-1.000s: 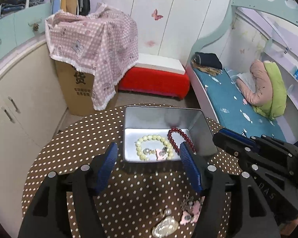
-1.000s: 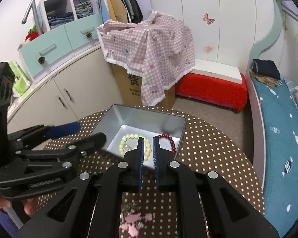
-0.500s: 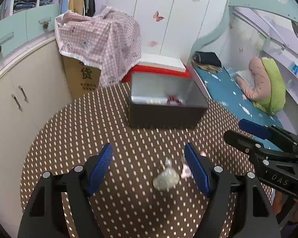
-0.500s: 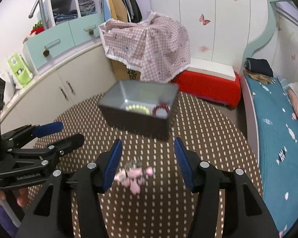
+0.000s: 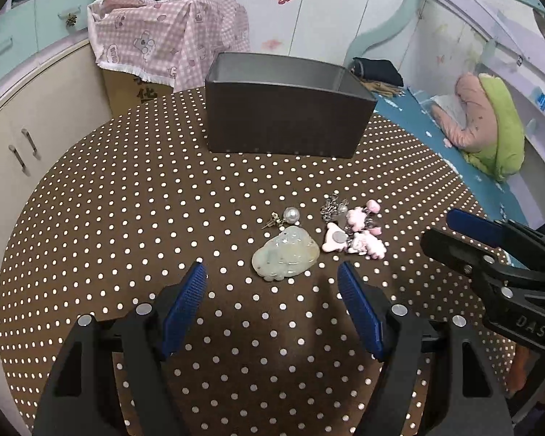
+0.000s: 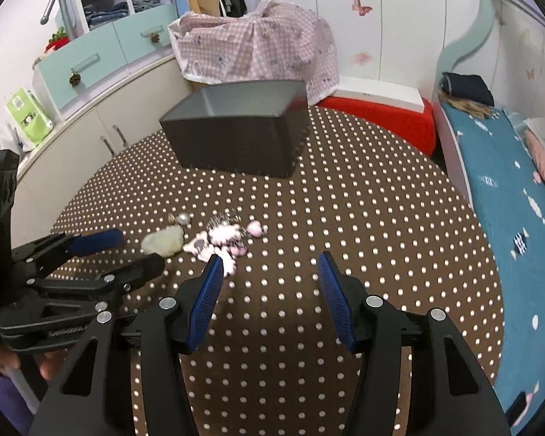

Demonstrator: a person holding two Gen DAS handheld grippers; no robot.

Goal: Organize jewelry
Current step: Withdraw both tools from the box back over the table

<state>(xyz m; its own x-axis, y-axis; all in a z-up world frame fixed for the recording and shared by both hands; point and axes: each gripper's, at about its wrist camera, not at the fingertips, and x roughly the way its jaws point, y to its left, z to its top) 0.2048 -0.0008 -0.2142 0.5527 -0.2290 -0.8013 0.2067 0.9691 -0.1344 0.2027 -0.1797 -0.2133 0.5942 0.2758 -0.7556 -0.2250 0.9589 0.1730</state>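
Low over the polka-dot counter, both tools hang wide open and empty, with loose jewelry waiting between them and the dark storage box that stands farther back, toward the room's pink-draped carton. The left tool has its blue-padded jaws spread apart directly in front of a pale green jade pendant, which lies flat just ahead of the gap between them, its longer side running roughly across the jaw line, left to right. Just beyond the pendant sits a pearl earring, and to its right, touching or nearly so, a tangle of pink charms with a silver piece among them.

The right tool is also fully parted and grips nothing; from its own camera the pink charms lie ahead and to the left, close to its left jaw tip, while the jade pendant is farther left again, near the left tool that reaches in from that side.

By this layout the left hand looks better lined up for the pendant, needing little more than a short push forward and down before closing, while the right is nearer the pink cluster. The box interior is hidden from both low viewpoints, so its contents cannot be told.
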